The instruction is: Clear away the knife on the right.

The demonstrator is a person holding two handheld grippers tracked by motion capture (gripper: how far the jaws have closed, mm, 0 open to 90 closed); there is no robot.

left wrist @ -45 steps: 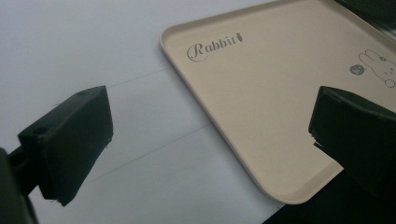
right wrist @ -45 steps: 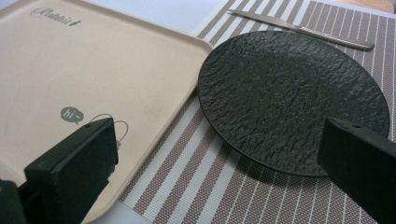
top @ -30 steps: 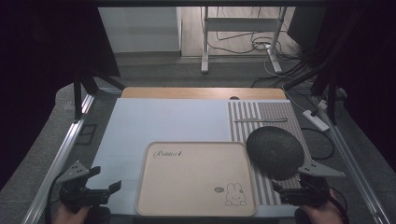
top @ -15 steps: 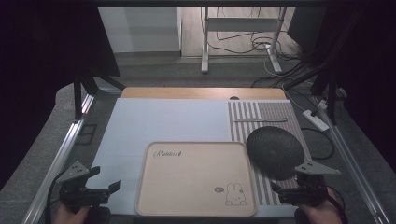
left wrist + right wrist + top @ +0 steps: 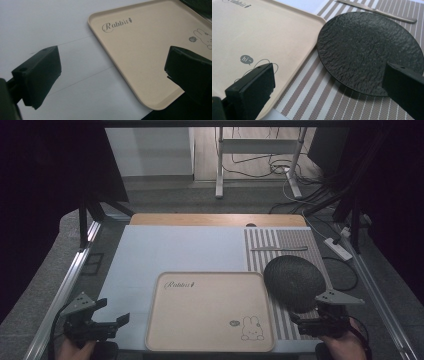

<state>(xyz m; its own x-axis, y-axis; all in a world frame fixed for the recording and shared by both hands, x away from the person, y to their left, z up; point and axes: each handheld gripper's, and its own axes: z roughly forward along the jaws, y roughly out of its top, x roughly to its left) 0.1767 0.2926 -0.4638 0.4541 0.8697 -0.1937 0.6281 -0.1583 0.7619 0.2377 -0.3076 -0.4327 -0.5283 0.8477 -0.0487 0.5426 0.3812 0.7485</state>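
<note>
Dim high view with black surroundings, evenly lit pale tabletop (image 5: 170, 250), soft shadows, near fingers (image 5: 37, 75) slightly blurred in gripper views

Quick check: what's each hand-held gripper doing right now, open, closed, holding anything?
Left hand-held gripper: open, empty, beside the tray.
Right hand-held gripper: open, empty, near the black plate.

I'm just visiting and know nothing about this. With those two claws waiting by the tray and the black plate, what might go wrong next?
Two guesses. The black plate lies flat on the striped mat, its edge close to the beige tray, so the open right tool may struggle to get under it, or nudge the tray. The thin metal utensil lies just beyond the plate; a pushed plate might knock it.
</note>
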